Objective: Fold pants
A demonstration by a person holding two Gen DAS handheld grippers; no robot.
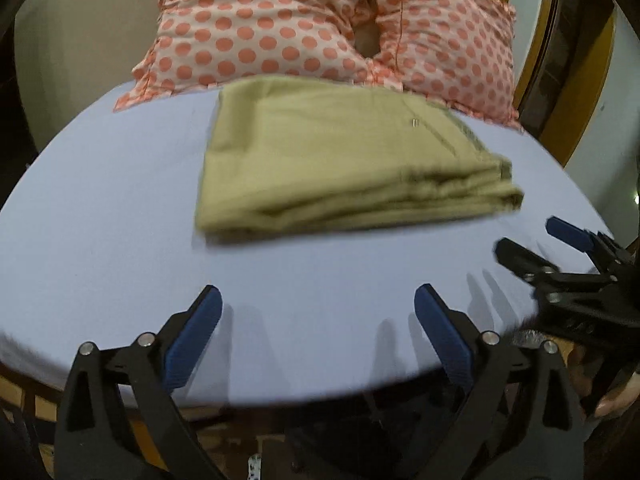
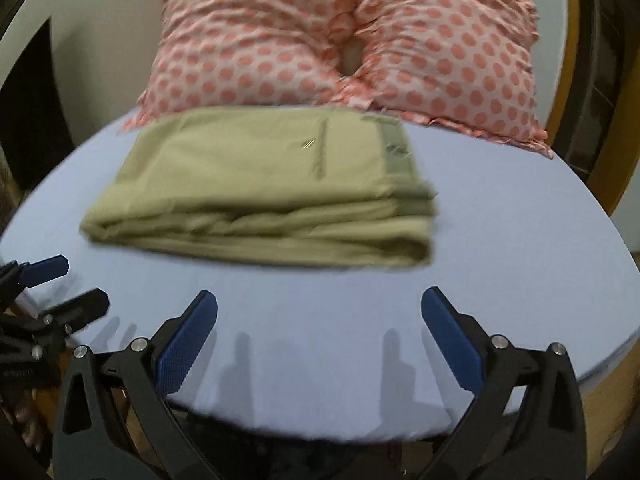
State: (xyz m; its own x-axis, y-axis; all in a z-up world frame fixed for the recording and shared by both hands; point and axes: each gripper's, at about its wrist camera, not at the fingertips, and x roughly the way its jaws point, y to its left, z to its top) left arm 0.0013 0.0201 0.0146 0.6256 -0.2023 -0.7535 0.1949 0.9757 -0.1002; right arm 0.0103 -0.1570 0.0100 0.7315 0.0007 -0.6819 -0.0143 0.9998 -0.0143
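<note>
Khaki pants: folded into a compact stack, at 12 o'clock on the bed.
Left gripper: fingers released, empty.
Right gripper: fingers released, empty.
Progress: folding appears complete; nothing evidently left.

Pillow top cut by frame edge; pants edges motion-blurred; waistband label unreadable.

Bed with light blue sheet. Green pants lie folded in flat pile on middle of sheet. Pink pillows with dots lie at far end, just behind pants.
</note>
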